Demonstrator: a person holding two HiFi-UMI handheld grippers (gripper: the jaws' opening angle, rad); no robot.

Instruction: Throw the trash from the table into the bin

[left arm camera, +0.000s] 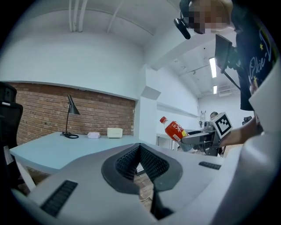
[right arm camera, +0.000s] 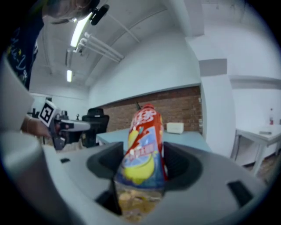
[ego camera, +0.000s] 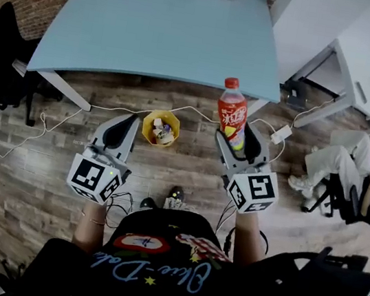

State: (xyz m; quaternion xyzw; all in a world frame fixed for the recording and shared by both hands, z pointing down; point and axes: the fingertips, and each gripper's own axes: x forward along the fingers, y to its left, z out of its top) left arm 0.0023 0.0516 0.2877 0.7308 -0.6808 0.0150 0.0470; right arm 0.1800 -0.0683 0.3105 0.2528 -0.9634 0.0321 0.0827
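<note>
right tool (ego camera: pixel 239 145) grips my bottle (ego camera: pixel 232 116) | left tool (ego camera: pixel 129 128) closed, empty | risk: tall bottle may miss or topple small bin (ego camera: pixel 149 119)

text | shirt (ego camera: pixel 151 271): cursive print, partly legible, "Blue-Da…" | bottle (ego camera: pixel 232 116): red label, characters unreadable
</note>
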